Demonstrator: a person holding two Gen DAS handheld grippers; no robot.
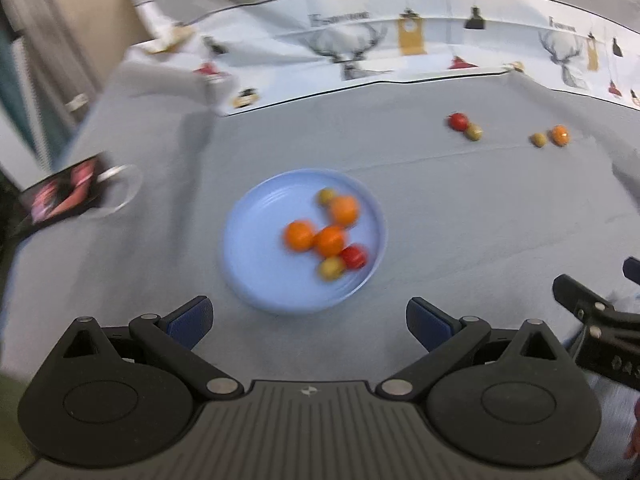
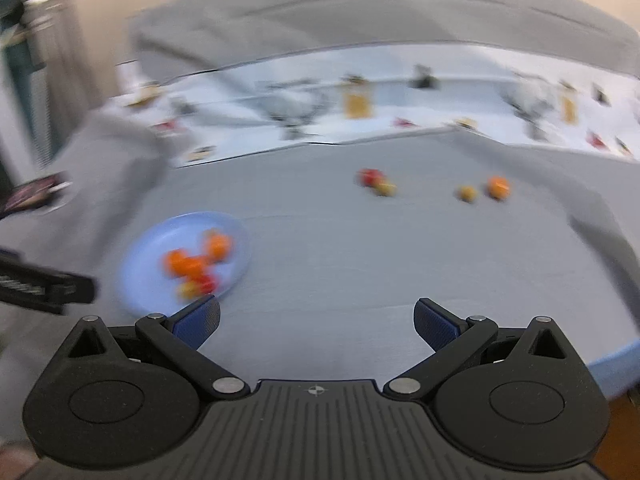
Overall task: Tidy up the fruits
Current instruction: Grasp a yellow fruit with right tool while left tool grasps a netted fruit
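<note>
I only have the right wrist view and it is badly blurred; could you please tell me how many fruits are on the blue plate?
Observer: Six fruits lie on the blue plate: three orange, two yellow-green, one red.
Operator: Thank you. Are the loose ones beyond it touching?
Observer: The loose red fruit touches a yellow-green one.
Operator: Is anything standing left of the plate?
Observer: A clear glass vessel stands beside a dark card.
</note>
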